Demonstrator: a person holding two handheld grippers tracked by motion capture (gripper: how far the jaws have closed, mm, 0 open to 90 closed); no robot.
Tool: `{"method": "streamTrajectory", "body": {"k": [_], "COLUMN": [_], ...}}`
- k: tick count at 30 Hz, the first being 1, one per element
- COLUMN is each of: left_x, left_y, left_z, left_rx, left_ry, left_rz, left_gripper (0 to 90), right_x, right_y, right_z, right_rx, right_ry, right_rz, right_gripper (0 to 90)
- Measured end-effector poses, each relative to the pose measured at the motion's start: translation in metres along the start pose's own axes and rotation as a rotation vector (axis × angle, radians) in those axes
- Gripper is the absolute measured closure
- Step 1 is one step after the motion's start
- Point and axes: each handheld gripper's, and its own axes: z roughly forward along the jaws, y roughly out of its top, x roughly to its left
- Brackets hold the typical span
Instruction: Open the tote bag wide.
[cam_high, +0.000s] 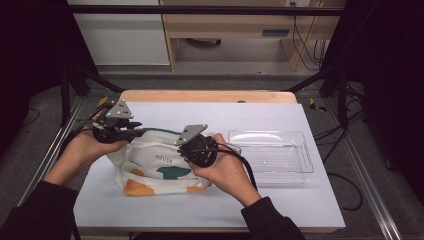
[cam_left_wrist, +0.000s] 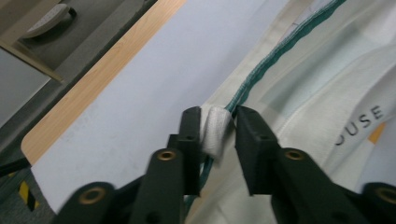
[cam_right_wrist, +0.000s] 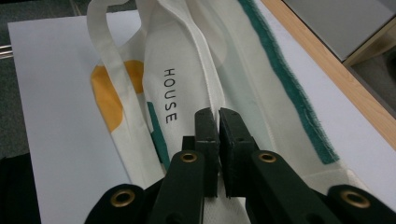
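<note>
A cream cloth bag (cam_high: 155, 172) with orange and teal shapes and the word HOUSE lies flat on the white table cover. My left gripper (cam_high: 137, 131) is at the bag's far left corner. In the left gripper view, this gripper (cam_left_wrist: 217, 122) is shut on a bunched white fold (cam_left_wrist: 215, 133) beside the bag's teal-trimmed edge (cam_left_wrist: 275, 51). My right gripper (cam_high: 184, 148) rests over the middle of the bag's top edge. The right gripper view shows it (cam_right_wrist: 218, 116) shut on a white strap (cam_right_wrist: 205, 70), with only thin fabric between the jaws.
A clear plastic tray (cam_high: 267, 133) stands to the right of the bag, close to my right hand. The white cover (cam_high: 200, 205) ends at the wooden table edge (cam_high: 207, 96) at the back. Metal frame rails run along both sides.
</note>
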Motion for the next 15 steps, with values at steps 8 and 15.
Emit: {"method": "streamTrajectory", "body": {"k": [8,15], "left_x": [0.012,0.021], "left_y": [0.012,0.019], "left_z": [-0.005,-0.002], "left_rx": [0.005,-0.004], "left_ry": [-0.02,-0.013], "left_rz": [-0.034,-0.037], "left_gripper": [81.1,82.1], "right_x": [0.02,0.029], "right_y": [-0.017,-0.037], "right_z": [-0.007,-0.012], "right_rx": [-0.009,-0.02], "right_ry": [0.049,0.055], "right_rz": [-0.046,-0.046], "right_gripper": [89.3,89.4]}}
